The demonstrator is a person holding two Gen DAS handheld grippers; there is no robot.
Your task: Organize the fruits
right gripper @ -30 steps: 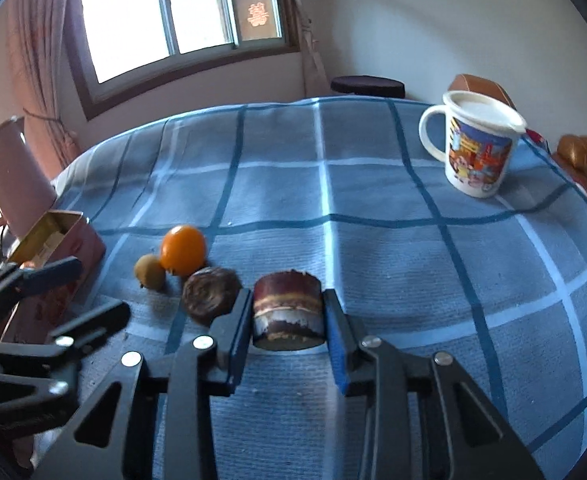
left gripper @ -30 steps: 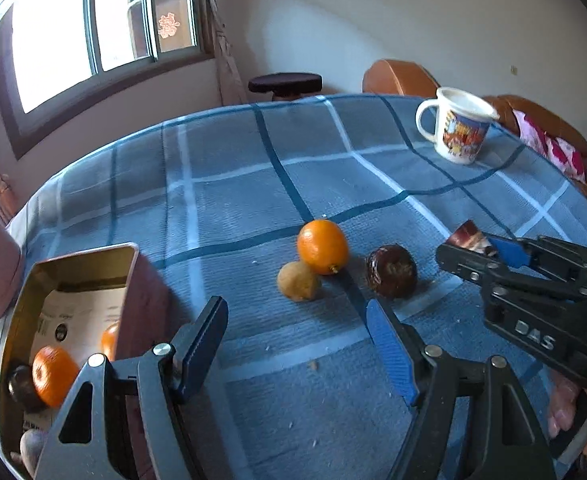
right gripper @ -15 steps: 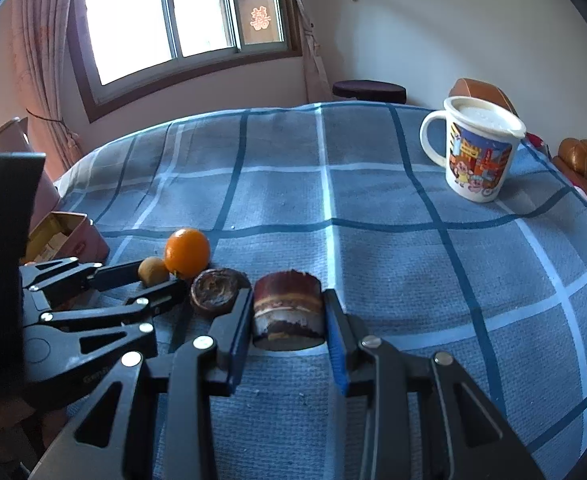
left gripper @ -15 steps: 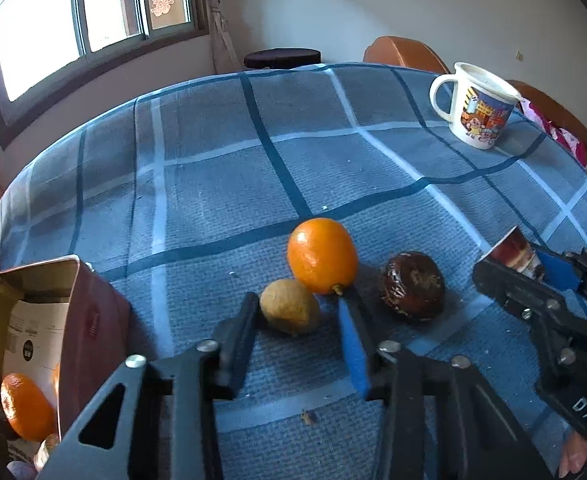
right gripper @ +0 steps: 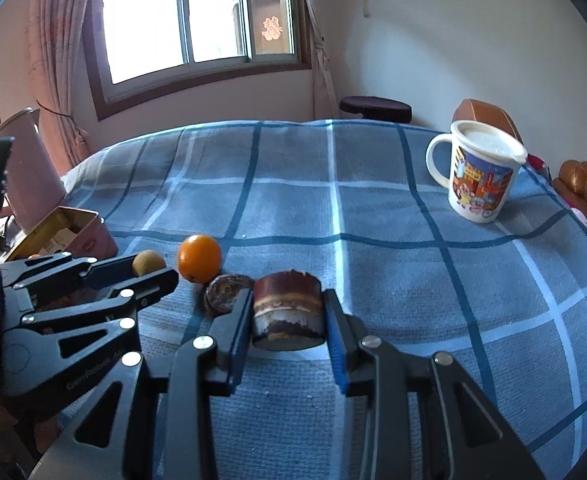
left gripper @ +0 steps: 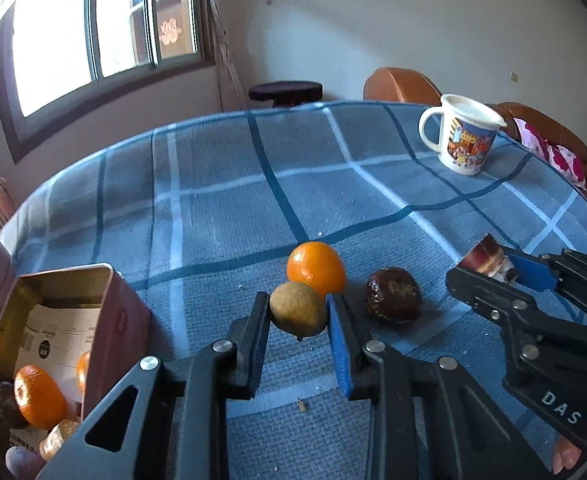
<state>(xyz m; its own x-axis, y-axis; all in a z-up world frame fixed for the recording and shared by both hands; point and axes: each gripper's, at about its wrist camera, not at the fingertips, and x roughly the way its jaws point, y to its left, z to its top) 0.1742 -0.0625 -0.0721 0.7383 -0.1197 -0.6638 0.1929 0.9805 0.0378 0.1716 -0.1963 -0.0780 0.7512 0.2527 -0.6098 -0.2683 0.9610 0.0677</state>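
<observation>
My left gripper (left gripper: 298, 311) is shut on a small tan-brown fruit (left gripper: 297, 309) and holds it just above the cloth. An orange (left gripper: 315, 267) lies right behind it, and a dark brown wrinkled fruit (left gripper: 393, 294) lies to the right. My right gripper (right gripper: 287, 312) is shut on a brown layered cake-like cylinder (right gripper: 286, 309). In the right wrist view the left gripper (right gripper: 149, 270) holds the tan fruit (right gripper: 148, 263) beside the orange (right gripper: 199, 258) and the dark fruit (right gripper: 225, 292). An open pink tin (left gripper: 59, 340) at the left holds an orange (left gripper: 39, 396) and other fruits.
A cartoon-print mug (left gripper: 463, 138) stands at the far right of the blue checked tablecloth (left gripper: 233, 184). A pink kettle (right gripper: 25, 172) stands behind the tin (right gripper: 63, 232). A dark stool (left gripper: 285, 90) and orange chairs (left gripper: 397, 86) stand beyond the table.
My left gripper moved forward to the tan fruit, closed on it and has lifted it slightly. The right gripper kept its hold on the brown cylinder and barely moved.
</observation>
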